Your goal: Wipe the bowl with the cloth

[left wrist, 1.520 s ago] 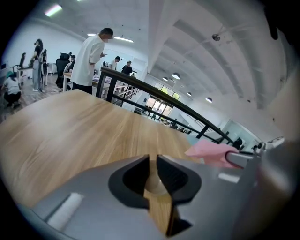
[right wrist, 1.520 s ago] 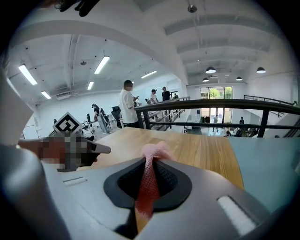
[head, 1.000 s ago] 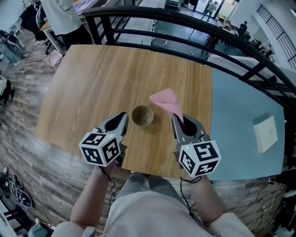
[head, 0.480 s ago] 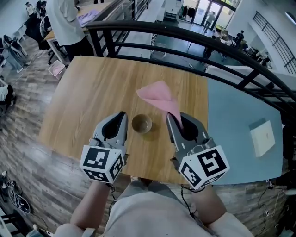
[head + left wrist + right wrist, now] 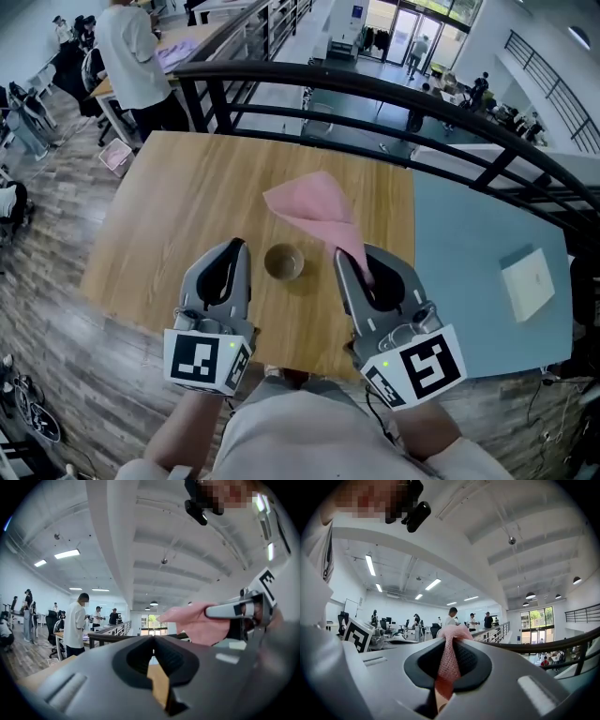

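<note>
A small brown bowl [image 5: 283, 262] stands on the wooden table [image 5: 178, 206], between my two grippers and below them. My right gripper [image 5: 345, 259] is shut on a corner of the pink cloth [image 5: 314, 211], which fans out up and to the left in the air beyond the bowl. In the right gripper view the cloth [image 5: 450, 660] is pinched between the shut jaws of the right gripper [image 5: 449, 641]. My left gripper [image 5: 236, 249] is shut with nothing in it. From the left gripper [image 5: 153, 641], whose view tilts up toward the ceiling, the cloth [image 5: 197, 620] shows at the right.
A black railing [image 5: 375, 94] runs behind the table's far edge. A grey-blue table [image 5: 469, 262] adjoins at the right, with a white box [image 5: 530, 277] on it. A person in a white shirt [image 5: 131, 56] stands at the far left.
Both grippers have risen toward the head camera and look larger. The cloth has lifted and spread wider to the left. The bowl stays where it was.
</note>
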The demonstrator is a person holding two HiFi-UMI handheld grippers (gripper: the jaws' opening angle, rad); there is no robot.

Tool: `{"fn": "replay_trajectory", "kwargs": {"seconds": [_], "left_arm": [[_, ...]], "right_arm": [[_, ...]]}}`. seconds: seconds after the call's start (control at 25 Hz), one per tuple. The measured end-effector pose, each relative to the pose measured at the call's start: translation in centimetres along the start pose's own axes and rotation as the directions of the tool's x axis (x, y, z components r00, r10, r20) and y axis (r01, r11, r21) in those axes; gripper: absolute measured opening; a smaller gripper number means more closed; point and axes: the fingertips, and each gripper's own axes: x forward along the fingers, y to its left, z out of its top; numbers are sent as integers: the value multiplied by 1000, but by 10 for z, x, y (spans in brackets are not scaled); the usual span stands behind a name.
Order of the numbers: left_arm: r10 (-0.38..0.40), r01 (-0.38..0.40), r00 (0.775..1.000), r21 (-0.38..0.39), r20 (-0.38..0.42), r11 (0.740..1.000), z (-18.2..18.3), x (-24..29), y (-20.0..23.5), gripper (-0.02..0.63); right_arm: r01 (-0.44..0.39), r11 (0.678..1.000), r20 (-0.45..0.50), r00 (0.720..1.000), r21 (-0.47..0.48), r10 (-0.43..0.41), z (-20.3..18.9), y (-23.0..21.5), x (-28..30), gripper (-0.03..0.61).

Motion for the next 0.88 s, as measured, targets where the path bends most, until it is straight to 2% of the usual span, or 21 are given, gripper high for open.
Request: {"fn": "replay_trajectory", "kwargs": {"seconds": [0.16,0.32,0.88], "left_arm": [[-2,2,1000,30,9,1000,-3,-8,-9,3],[-1,1,1000,56,4,998,-9,-17,-14,3],[-11,11,1000,0,-14,1000,-20,-17,-16,3]], "right_arm": [[-3,998,-15,1000,-68,2,-6,7,-8,17],[-20,998,-27,999,-68,18,-13,13,-10,17],[-10,998,-3,1000,-69,9,-18,15,-9,15]]}}
